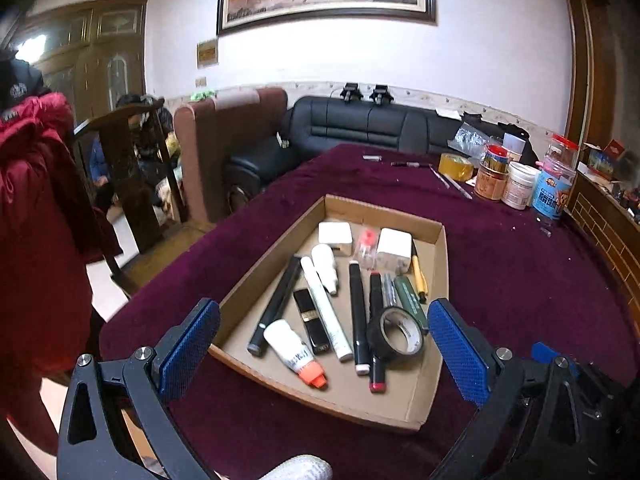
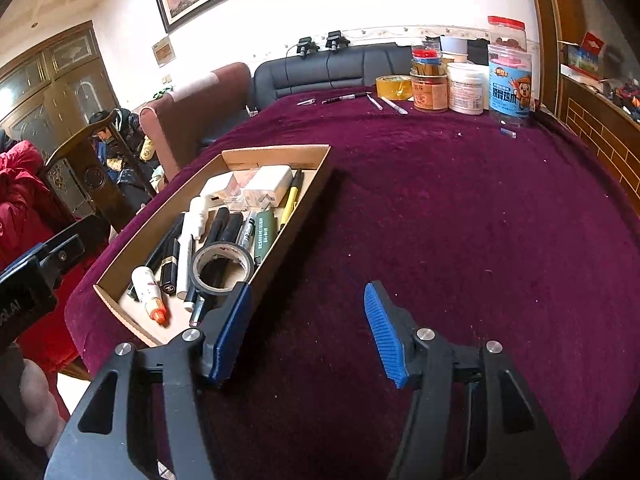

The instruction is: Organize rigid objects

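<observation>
A shallow cardboard tray (image 1: 434, 264) (image 2: 280, 240) lies on the purple cloth. It holds several rigid items: a black tape roll (image 1: 396, 334) (image 2: 222, 266), black markers (image 1: 359, 312), a white tube with an orange cap (image 1: 294, 354) (image 2: 149, 290), a black lipstick (image 1: 311, 326), a green cylinder (image 1: 410, 298) (image 2: 264, 234), a yellow pen (image 1: 419, 274) and two white chargers (image 1: 394, 246) (image 2: 269, 188). My left gripper (image 1: 324, 312) is open and empty, hovering over the tray's near end. My right gripper (image 2: 306, 292) is open and empty, above bare cloth just right of the tray.
At the table's far edge stand a yellow tape roll (image 2: 394, 86), jars (image 2: 430, 86) (image 2: 466, 88) and a blue-labelled bottle (image 2: 510, 76), with pens (image 2: 346, 98) and thin sticks (image 2: 394, 105) lying beside them. A black sofa (image 1: 360, 124) and wooden chair (image 1: 128, 168) sit beyond.
</observation>
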`<state>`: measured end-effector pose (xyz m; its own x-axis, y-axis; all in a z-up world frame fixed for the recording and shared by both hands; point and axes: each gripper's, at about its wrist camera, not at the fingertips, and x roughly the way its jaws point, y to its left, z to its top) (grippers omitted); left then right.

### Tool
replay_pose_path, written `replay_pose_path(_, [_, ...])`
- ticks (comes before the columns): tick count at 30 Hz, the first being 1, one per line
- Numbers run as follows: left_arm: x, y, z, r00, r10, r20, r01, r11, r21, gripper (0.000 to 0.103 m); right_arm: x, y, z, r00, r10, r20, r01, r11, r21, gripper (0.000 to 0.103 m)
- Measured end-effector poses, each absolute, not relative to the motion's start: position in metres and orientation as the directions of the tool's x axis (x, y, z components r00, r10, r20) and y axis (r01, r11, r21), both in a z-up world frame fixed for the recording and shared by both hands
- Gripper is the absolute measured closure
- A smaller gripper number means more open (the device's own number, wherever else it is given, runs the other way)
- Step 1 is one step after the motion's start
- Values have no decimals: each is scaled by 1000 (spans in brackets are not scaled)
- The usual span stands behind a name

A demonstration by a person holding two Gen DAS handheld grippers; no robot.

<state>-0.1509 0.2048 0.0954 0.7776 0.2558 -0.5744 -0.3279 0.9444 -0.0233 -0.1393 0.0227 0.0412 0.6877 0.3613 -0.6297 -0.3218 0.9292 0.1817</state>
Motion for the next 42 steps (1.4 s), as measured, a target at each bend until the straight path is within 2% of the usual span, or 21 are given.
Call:
replay_pose_path(12, [-153,213,82,716,245,-654,-353,935,-37,1,-142,31,34,678,351,-646,-335,930,154,45])
replay_pose_path(38, [-148,212,72,667,262,-698,-352,936,15,1,-143,35,26,660,352,-664,-356,925,136,45])
replay_pose_path(42, [-141,206,71,649,186,-738,-299,954,-23,1,-140,31,29,659,362,-659,-355,922,151,45])
